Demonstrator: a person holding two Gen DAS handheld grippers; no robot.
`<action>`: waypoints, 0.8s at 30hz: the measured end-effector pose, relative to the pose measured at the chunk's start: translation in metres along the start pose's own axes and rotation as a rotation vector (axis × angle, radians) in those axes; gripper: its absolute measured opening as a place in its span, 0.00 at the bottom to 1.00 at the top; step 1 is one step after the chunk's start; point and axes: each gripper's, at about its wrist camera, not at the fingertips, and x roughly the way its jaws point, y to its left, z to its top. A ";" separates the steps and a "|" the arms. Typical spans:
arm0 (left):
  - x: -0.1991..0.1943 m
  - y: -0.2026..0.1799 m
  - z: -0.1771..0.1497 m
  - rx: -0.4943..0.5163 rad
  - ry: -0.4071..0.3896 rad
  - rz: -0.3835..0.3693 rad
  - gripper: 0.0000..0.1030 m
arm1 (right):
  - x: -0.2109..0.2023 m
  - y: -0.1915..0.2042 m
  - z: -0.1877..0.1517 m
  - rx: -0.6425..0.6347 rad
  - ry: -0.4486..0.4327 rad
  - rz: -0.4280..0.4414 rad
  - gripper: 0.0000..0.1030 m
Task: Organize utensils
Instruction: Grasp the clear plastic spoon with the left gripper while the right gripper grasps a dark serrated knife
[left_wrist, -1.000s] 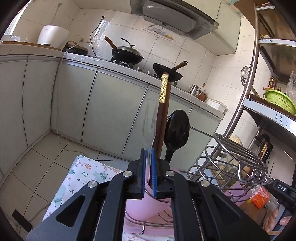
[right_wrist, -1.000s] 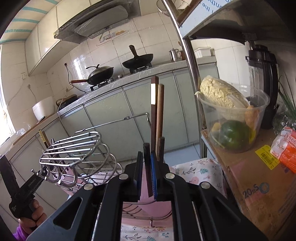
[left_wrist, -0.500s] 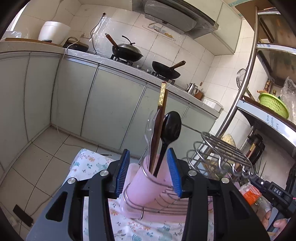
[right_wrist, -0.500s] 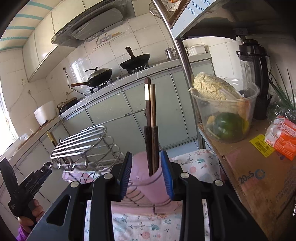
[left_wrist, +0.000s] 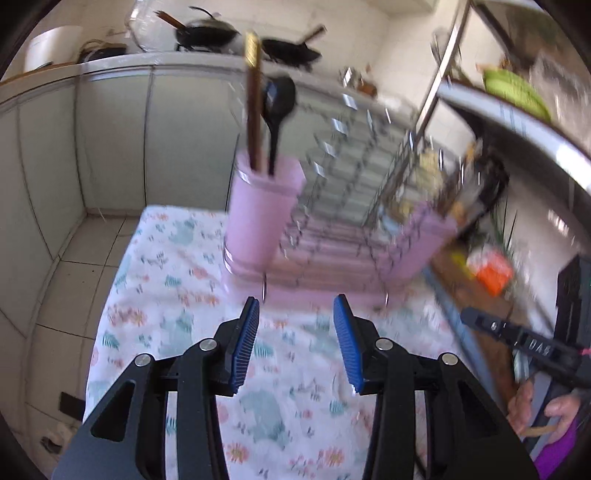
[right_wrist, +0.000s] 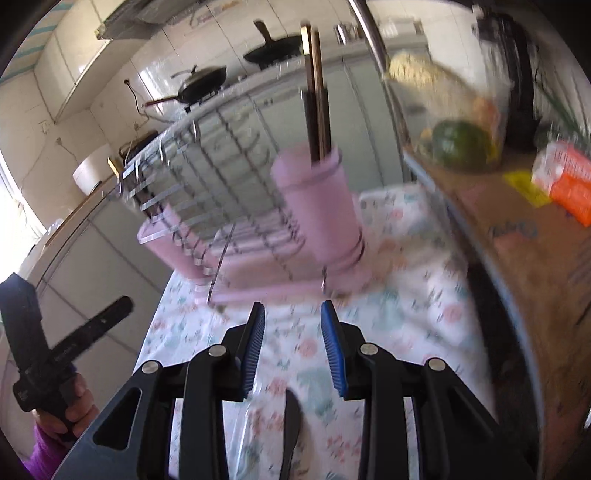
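Note:
A pink cup (left_wrist: 258, 218) at the left end of a wire rack (left_wrist: 354, 192) holds brown chopsticks (left_wrist: 254, 110) and a black spoon (left_wrist: 279, 110). My left gripper (left_wrist: 296, 301) hangs open and empty, drawn back from that cup over the tablecloth. In the right wrist view, another pink cup (right_wrist: 317, 206) at the rack's right end holds dark chopsticks (right_wrist: 316, 92). My right gripper (right_wrist: 292, 305) is open and empty, short of that cup. A black utensil (right_wrist: 290, 424) and a clear plastic one (right_wrist: 251, 424) lie on the cloth below its fingers.
A floral tablecloth (left_wrist: 177, 332) covers the table, with tiled floor off its left edge. To the right stand a cardboard box (right_wrist: 524, 251), a tub of vegetables (right_wrist: 454, 122), an orange packet (right_wrist: 569, 184) and a metal shelf post (left_wrist: 439, 62). A person's hand (right_wrist: 70, 406) holds the other gripper.
Both grippers opened, leaving the chopsticks and spoon standing in the pink cups. Both then pulled back and down from the cups, and now point more steeply at the tablecloth.

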 end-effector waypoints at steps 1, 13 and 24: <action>0.005 -0.005 -0.006 0.018 0.031 0.011 0.41 | 0.004 0.000 -0.006 0.006 0.033 0.011 0.30; 0.071 -0.034 -0.046 -0.028 0.434 -0.061 0.41 | 0.022 -0.010 -0.051 0.090 0.228 0.073 0.28; 0.114 -0.052 -0.043 -0.054 0.605 0.008 0.41 | 0.020 -0.031 -0.050 0.178 0.248 0.101 0.28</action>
